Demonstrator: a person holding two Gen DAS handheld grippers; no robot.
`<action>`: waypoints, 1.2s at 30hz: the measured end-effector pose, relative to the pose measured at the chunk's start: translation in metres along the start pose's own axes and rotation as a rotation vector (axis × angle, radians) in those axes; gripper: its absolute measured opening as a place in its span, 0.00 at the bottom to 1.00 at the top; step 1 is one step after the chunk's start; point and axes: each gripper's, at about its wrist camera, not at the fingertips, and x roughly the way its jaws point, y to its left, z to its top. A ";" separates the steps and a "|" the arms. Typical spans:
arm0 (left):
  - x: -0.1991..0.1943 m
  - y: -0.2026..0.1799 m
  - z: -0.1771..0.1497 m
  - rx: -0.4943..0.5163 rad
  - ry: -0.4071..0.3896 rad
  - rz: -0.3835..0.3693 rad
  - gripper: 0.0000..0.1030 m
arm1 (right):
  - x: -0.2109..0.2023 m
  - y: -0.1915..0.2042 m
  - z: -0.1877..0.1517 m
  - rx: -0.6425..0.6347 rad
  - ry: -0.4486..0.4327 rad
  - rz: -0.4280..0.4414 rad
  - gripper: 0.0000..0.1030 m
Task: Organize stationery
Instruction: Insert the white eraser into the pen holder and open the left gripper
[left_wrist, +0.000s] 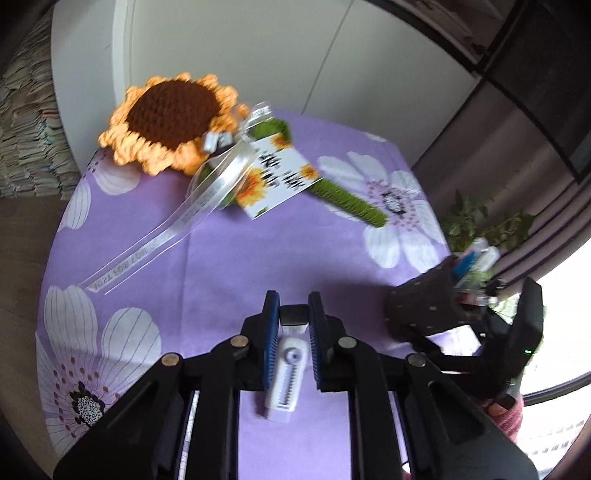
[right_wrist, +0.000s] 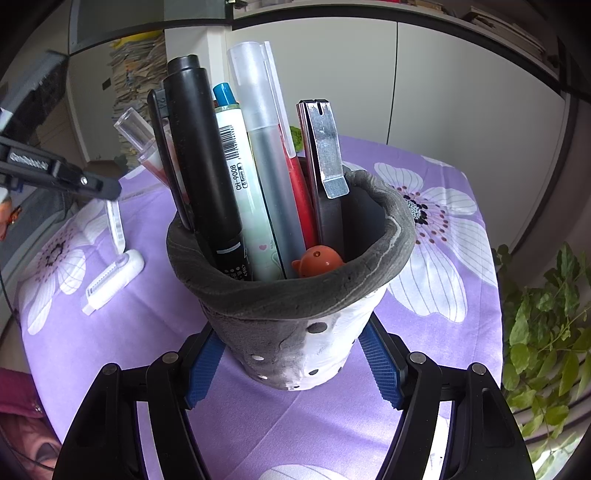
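A white utility knife lies on the purple flowered tablecloth; it also shows in the right wrist view. My left gripper is closed around its front end, blue pads against its sides. A grey pen holder full of pens, markers and a metal-clipped cutter stands on the cloth. My right gripper is shut on the holder's base. The holder shows at the right in the left wrist view.
A crocheted sunflower with a green stem, ribbon and a gift card lies at the far side of the table. A leafy plant stands off the table's right edge. White cabinets are behind.
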 end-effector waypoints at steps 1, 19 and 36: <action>-0.009 -0.009 0.001 0.025 -0.023 -0.026 0.13 | 0.000 0.000 0.001 0.001 0.000 0.001 0.70; -0.024 -0.163 0.034 0.381 -0.126 -0.206 0.13 | 0.000 0.000 0.001 0.004 -0.001 0.003 0.70; 0.040 -0.171 0.025 0.422 0.007 -0.104 0.13 | 0.000 -0.004 -0.001 0.012 -0.002 0.013 0.71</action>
